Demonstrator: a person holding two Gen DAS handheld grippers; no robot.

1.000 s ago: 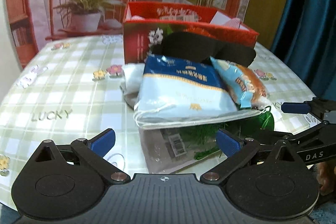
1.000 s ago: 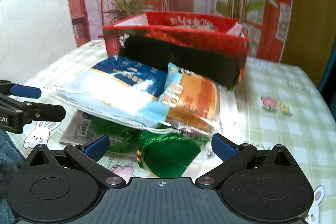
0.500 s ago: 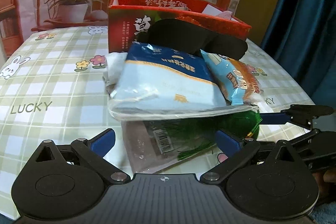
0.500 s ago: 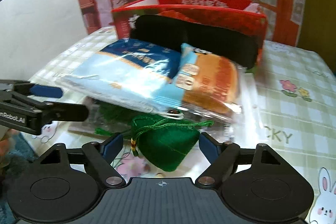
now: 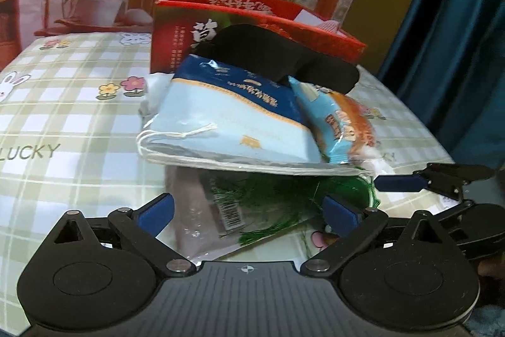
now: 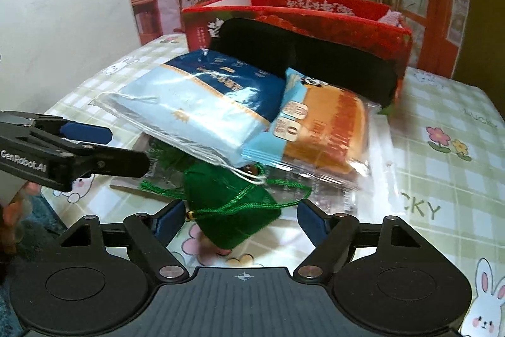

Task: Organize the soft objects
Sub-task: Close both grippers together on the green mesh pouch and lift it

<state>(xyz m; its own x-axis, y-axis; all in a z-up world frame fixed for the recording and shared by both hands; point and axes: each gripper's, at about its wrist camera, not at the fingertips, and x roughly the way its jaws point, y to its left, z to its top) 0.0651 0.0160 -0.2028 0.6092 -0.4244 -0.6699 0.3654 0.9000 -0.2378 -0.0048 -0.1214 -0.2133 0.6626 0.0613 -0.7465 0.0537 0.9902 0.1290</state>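
Soft things are piled on the checked tablecloth: a blue tissue pack (image 5: 233,122) (image 6: 202,103), an orange snack pack (image 5: 344,125) (image 6: 325,128) and a black eye mask (image 5: 277,59) (image 6: 315,65) leaning on a red box (image 5: 176,33) (image 6: 347,21). A green drawstring pouch (image 6: 233,210) lies at the pile's front edge, between the fingers of my right gripper (image 6: 241,217). The left pad touches the pouch, and a sliver of table shows at the right pad. My left gripper (image 5: 249,210) stands open over a clear packet (image 5: 202,210) with green tassels that sticks out from under the pile.
The red box is open at the top, with papers inside. A white wall panel (image 6: 63,37) stands to the left of the table. Blue curtain (image 5: 457,52) hangs to the right. Bare tablecloth (image 5: 63,116) spreads to the left of the pile, and more of it (image 6: 442,179) to the right.
My right gripper's jaws have narrowed around the green pouch, most of it in the first half second. My left gripper has tilted a little; the pile sits slightly further left in its view.
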